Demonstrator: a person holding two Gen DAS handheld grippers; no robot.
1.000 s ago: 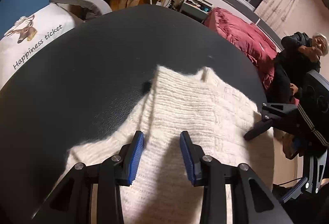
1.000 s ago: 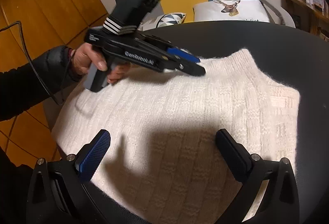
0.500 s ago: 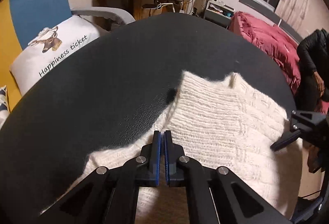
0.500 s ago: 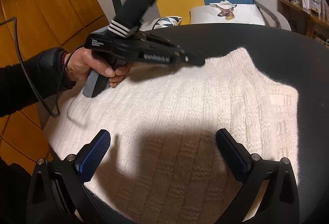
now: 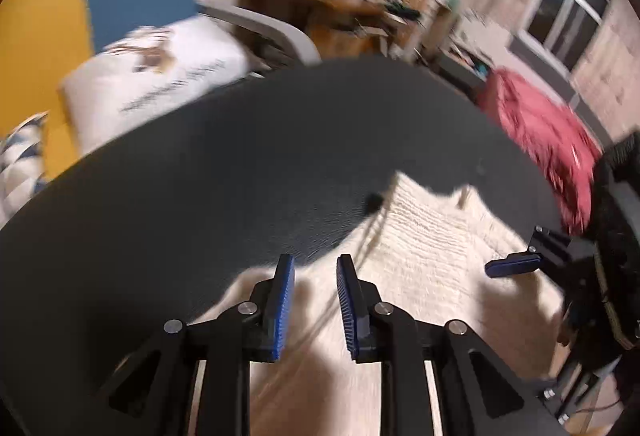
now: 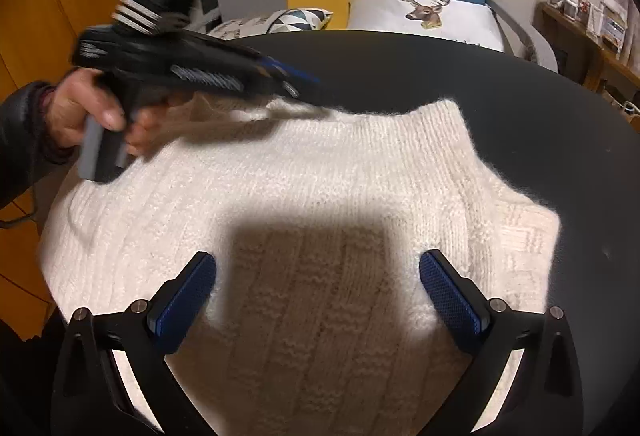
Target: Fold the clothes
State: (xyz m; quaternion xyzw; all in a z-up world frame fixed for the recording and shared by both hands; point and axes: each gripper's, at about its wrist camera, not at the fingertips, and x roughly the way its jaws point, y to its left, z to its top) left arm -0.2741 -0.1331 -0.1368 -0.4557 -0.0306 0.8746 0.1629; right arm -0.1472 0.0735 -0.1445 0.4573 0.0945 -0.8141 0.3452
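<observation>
White knitted sweater (image 6: 320, 204) lies spread flat on a round black table (image 5: 200, 172), covering the near part of it, with one knitted edge running toward the far rim. It hangs slightly over the near edge on the left side of the right wrist view.

A left gripper (image 5: 311, 300), held in a person's hand (image 6: 92, 116), hovers just above the sweater's far left edge. Its blue pads stand a little apart and have just been opening. No cloth is pinched between them. A thin strand or drawstring (image 5: 372, 236) trails from the knit up toward the gap, though motion blur hides whether it touches a pad.

A right gripper (image 6: 318, 292) is spread wide over the sweater's near middle, gripping nothing and casting a dark shadow on the knit.

The sweater looks only partly folded, or not yet folded; no neat stack shows.

Risks from here, as a judgement: the left pads are parted over the hem without any cloth in them, so a lift now would likely come up empty. The loose, fuzzy knit could snag on the ribbed pads, and a caught strand could drag the whole garment crooked. A pinch that takes only the top layer would leave the lower layer behind and bunch the fold. The overhang at the near edge could slip further off the smooth table if pulled that way.
</observation>
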